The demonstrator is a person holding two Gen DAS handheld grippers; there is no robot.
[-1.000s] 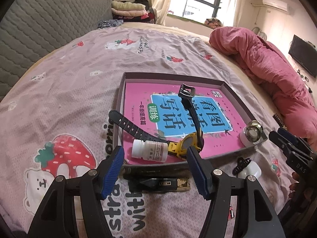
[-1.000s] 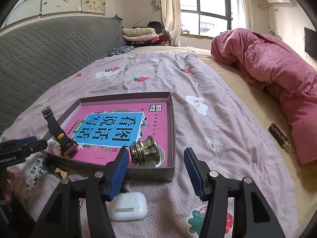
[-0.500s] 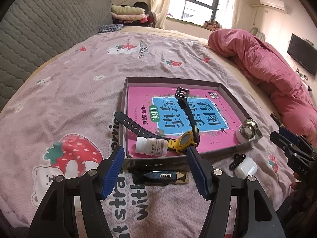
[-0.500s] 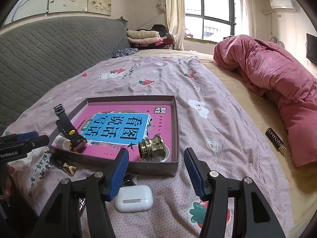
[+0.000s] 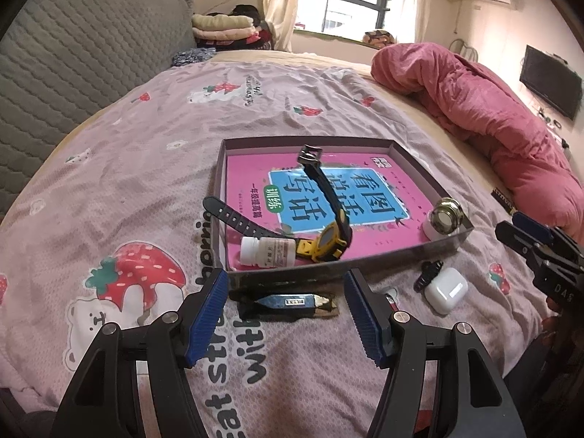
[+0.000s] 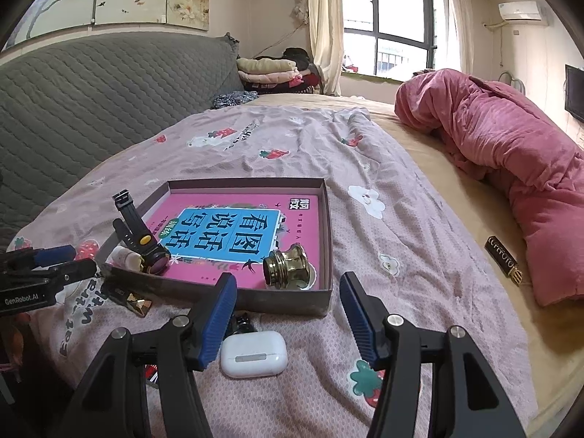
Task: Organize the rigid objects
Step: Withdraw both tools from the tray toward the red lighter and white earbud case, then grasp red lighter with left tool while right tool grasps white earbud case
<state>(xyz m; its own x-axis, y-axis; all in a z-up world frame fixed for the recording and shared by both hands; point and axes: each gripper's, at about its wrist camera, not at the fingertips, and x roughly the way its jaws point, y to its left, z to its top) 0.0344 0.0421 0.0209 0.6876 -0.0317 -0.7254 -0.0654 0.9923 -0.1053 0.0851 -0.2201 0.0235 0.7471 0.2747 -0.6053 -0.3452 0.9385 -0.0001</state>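
Observation:
A shallow grey box (image 5: 408, 158) (image 6: 325, 292) lies on the bed with a pink book inside. On the book rest a yellow and black watch (image 5: 330, 242) (image 6: 146, 244), a small white bottle (image 5: 268, 252) (image 6: 124, 257) and a brass knob (image 5: 446, 216) (image 6: 288, 268). In front of the box lie a dark lighter with a gold tip (image 5: 292, 301) (image 6: 133, 299), a white earbud case (image 5: 446, 291) (image 6: 253, 353) and a small black clip (image 5: 427, 273) (image 6: 242, 323). My left gripper (image 5: 286, 315) hangs open over the lighter. My right gripper (image 6: 288, 315) is open, just above and behind the earbud case.
A pink quilt (image 5: 485, 109) (image 6: 511, 153) is bunched along the right side of the bed. A dark flat gold-lettered item (image 6: 503, 261) lies beside it. A grey padded headboard (image 6: 91, 87) runs along the left, with folded clothes (image 6: 270, 73) at the far end.
Both grippers have drawn back and risen a little from the box, so it looks smaller and more of the bed shows. The objects have not moved.

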